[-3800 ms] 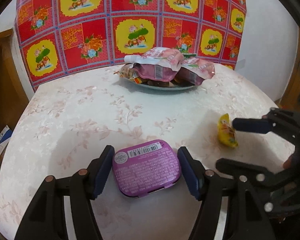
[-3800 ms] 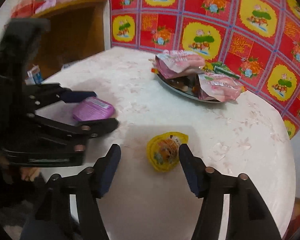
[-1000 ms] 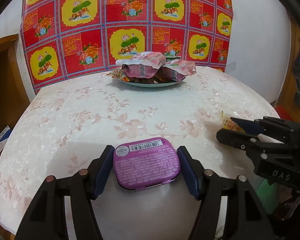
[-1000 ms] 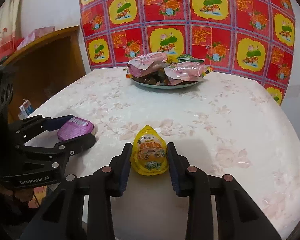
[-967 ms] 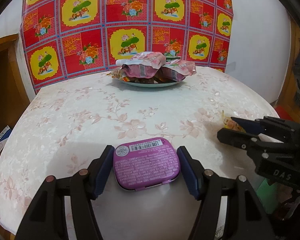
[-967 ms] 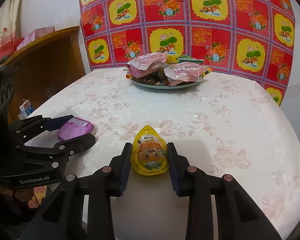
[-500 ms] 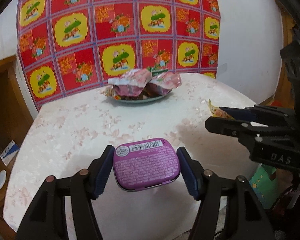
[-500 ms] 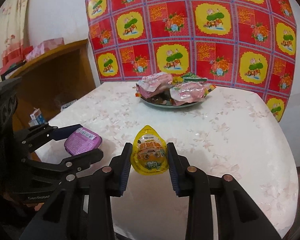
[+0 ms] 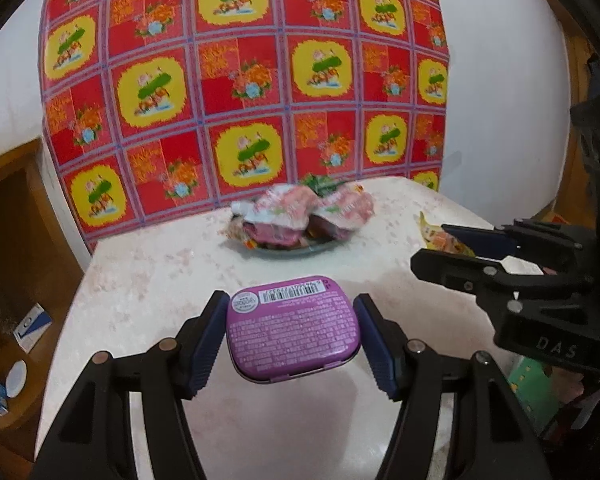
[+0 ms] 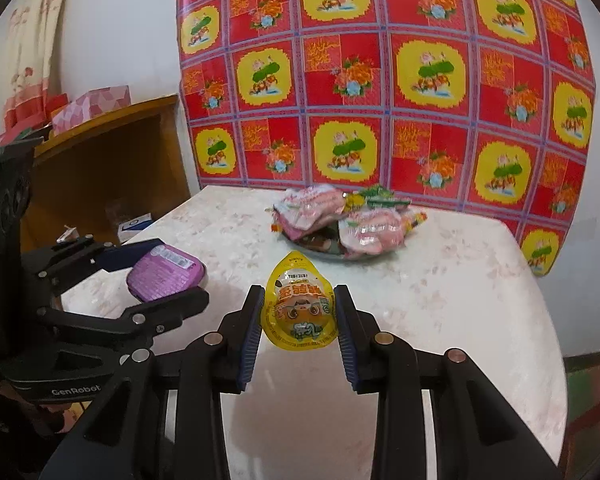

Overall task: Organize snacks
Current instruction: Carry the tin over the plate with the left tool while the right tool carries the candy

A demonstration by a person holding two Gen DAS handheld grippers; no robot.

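Left wrist view: both grippers hold 1 snack each, lifted clear of the tabletop (image 9: 148, 280).

Lower centre of the left wrist frame, the left gripper (image 9: 290, 334) has its jaws clenched on a purple tin (image 9: 292, 334), barcode side up. At the right edge, the right gripper (image 9: 456, 246) shows side-on. In the right wrist view that right gripper (image 10: 298, 316) sits lower centre, jaws grasping a yellow pouch (image 10: 299, 308) held upright. Beyond both, at mid-frame near the red and yellow wall cloth (image 10: 380, 80), a plate (image 10: 320, 254) carries a heap of pink packets (image 10: 364, 228). A wooden shelf (image 10: 100, 160) stands at the left.
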